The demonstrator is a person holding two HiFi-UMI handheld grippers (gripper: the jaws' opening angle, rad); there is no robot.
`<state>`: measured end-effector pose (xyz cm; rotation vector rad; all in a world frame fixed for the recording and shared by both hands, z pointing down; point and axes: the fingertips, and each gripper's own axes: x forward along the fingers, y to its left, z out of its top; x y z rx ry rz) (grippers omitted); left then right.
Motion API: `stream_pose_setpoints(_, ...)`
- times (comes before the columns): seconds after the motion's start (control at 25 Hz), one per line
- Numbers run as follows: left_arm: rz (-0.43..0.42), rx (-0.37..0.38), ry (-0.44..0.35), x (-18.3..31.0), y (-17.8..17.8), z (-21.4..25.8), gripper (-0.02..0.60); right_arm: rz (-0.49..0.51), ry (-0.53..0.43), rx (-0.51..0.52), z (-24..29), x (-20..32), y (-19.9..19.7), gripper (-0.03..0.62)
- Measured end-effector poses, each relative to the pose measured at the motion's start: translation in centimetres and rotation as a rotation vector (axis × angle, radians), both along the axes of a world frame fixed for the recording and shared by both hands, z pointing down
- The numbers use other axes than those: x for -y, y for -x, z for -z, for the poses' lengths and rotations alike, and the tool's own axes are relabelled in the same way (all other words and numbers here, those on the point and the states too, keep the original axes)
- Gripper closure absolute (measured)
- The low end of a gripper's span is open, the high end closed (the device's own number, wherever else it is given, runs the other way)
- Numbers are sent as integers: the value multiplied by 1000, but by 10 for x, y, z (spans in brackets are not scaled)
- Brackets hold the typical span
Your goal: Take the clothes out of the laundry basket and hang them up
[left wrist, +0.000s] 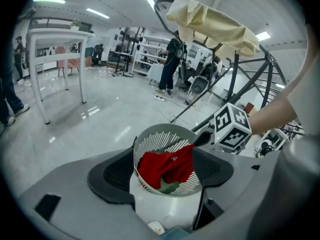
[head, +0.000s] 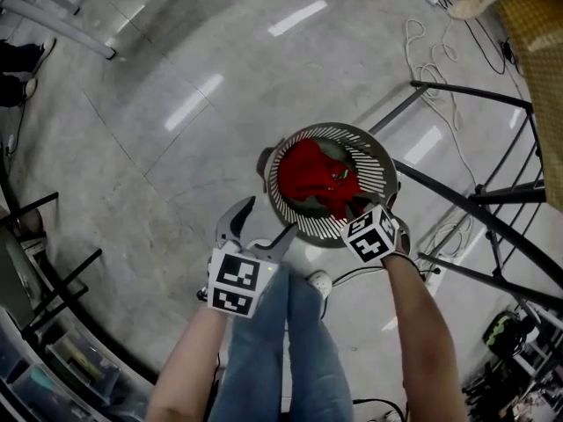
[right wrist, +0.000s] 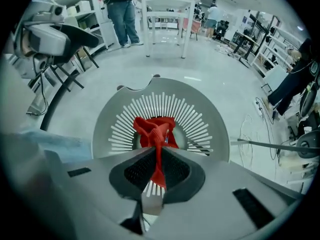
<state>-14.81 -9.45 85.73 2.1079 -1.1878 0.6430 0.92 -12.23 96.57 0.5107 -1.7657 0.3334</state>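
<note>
Floor (head: pixel 176 104) of pale grey polished stone across the whole head view, streaked with lamp glare. At right, black tubular metal rack (head: pixel 493 227), standing just beside the basket; draped over its top bar, beige cloth (left wrist: pixel 210 24). Farther off in the left gripper view, white worktop (left wrist: pixel 55 39) on thin legs, and a person in dark clothes (left wrist: pixel 172 64) beyond.

Down on the floor, directly ahead of blue-jeaned legs (head: pixel 281 350), round pale grey plastic laundry basket (head: pixel 380 178) with a slatted wall. Inside its outline, crumpled red garment (head: pixel 312 174) filling most of the middle, with a scrap of greenish cloth (left wrist: pixel 169 186) showing under its lower edge.

Over the basket's near rim, right tool (head: pixel 354 205) pointing steeply down, pressed together on a gathered fold of the red garment. In the right gripper view, a narrow strip of red cloth pinched between the two black pads (right wrist: pixel 135 171), drawn up taut from the bunched heap below. Whether that heap rests on the basket's bottom or hangs clear of it, not possible to tell.

Beside the basket's near left edge, left tool (head: pixel 271 215) tilted downward, spread wide, nothing between its pads, touching neither basket nor cloth.

White cable (head: pixel 431 51) looped on the floor beyond the rack.
</note>
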Motion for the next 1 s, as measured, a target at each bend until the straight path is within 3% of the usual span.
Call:
stream_pose_setpoints(0.2,-36,32,11,-3,-10,0,228,-20,-5,34,26,2,1,565)
stream_pose_setpoints(0.36,-61,63,-3,-8,-16,10,318,-72,1,84,54,1,4,566)
stream_pose_setpoints(1.0,-160,109,43,-36,-39,66,318,-125,-35,166,192,-10,9,566)
